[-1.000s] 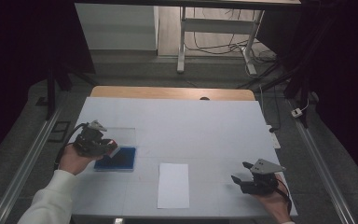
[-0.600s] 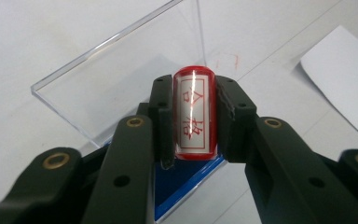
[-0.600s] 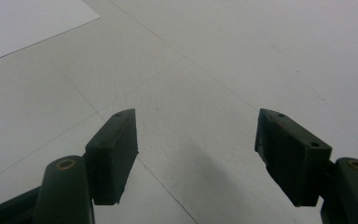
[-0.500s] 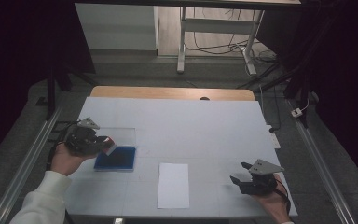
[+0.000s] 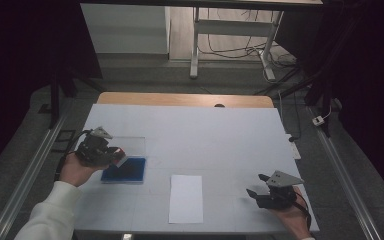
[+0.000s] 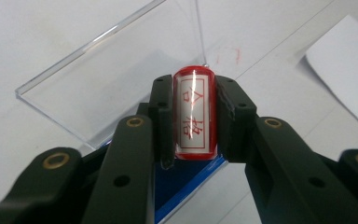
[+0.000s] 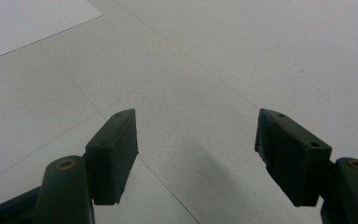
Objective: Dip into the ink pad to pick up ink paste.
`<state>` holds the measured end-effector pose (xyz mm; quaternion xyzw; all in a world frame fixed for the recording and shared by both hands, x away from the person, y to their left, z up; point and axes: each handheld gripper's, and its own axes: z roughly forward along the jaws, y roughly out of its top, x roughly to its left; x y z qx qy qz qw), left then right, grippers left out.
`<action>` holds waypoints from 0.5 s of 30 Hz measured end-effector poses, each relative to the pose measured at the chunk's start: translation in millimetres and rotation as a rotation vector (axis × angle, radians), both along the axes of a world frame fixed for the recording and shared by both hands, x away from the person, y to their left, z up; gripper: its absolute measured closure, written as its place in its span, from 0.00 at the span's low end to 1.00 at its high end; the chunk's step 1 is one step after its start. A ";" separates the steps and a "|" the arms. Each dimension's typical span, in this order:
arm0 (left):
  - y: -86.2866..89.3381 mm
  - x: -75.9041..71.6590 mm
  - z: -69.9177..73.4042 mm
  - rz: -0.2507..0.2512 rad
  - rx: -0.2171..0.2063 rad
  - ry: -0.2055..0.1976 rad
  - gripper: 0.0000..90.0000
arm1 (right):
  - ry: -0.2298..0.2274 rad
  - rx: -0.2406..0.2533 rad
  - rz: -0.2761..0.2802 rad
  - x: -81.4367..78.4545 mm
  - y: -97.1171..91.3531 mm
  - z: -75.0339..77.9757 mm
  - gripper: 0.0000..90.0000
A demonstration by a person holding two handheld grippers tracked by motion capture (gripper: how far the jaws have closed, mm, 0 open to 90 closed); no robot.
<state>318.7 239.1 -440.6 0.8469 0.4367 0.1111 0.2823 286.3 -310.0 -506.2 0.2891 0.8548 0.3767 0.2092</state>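
Observation:
My left gripper (image 6: pixel 193 114) is shut on a stamp (image 6: pixel 194 114) whose red-inked face with red characters points at the camera. In the high view the left gripper (image 5: pixel 116 154) hangs over the left end of a blue ink pad (image 5: pixel 130 170), whose clear lid (image 5: pixel 130 145) lies open behind it. The same clear lid (image 6: pixel 98 88) and a corner of the blue ink pad (image 6: pixel 186 179) show under the jaws. A white sheet of paper (image 5: pixel 186 198) lies at the table's front middle. My right gripper (image 5: pixel 254 187) stands open near the front right, nothing between its jaws (image 7: pixel 196 149).
The white tabletop (image 5: pixel 205 135) ends in a wooden strip (image 5: pixel 180 99) at the far edge. Faint red marks (image 6: pixel 227 55) sit on the table beyond the lid. Metal rails run along both sides; cables and a frame's legs lie on the floor behind.
My left gripper, holding the stamp, drew back left off the ink pad and has now come back right over the pad's left end. The right gripper has barely moved.

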 end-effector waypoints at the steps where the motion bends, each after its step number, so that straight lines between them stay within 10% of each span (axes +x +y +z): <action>1: -0.4 0.8 -1.4 0.000 0.006 0.004 0.78 | 0.001 0.001 -0.002 0.2 -0.3 -0.1 0.33; 15: -8.0 11.9 -32.4 0.004 0.052 0.074 0.78 | 0.009 -0.010 0.002 0.4 0.8 -1.5 0.33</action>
